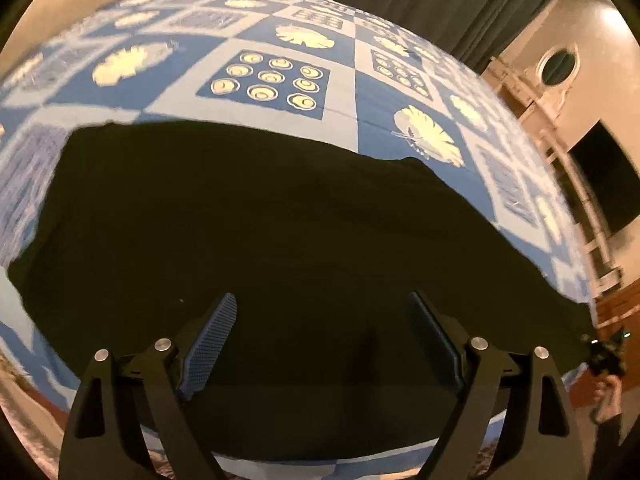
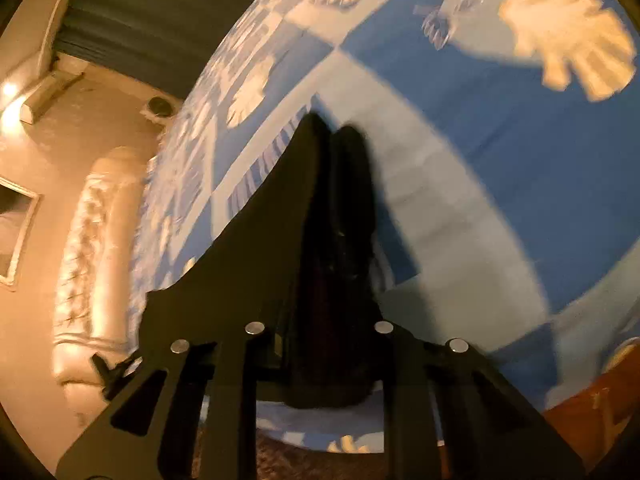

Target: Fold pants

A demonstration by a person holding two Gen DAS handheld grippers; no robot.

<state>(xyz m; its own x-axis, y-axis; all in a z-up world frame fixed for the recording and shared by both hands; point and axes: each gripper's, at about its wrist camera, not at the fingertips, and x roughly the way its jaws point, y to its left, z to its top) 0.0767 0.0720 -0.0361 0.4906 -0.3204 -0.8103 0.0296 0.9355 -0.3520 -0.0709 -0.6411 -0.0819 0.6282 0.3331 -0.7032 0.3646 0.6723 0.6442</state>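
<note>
Across the blue patterned bedspread [image 1: 288,128]: black pants [image 1: 280,220] spread flat, filling six o'clock of the left view. At six o'clock, left gripper [image 1: 322,336] gaping wide above the fabric, holding nothing. Right gripper [image 2: 336,128] pinched narrow on a bunch of dark cloth, tips toward twelve o'clock. Best to keep that pinch firm, then drag low and even, avoiding wrinkles.

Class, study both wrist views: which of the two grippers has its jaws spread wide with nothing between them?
The left gripper: its blue pads stand far apart above the black pants. The right gripper is nearly closed on dark cloth.
</note>
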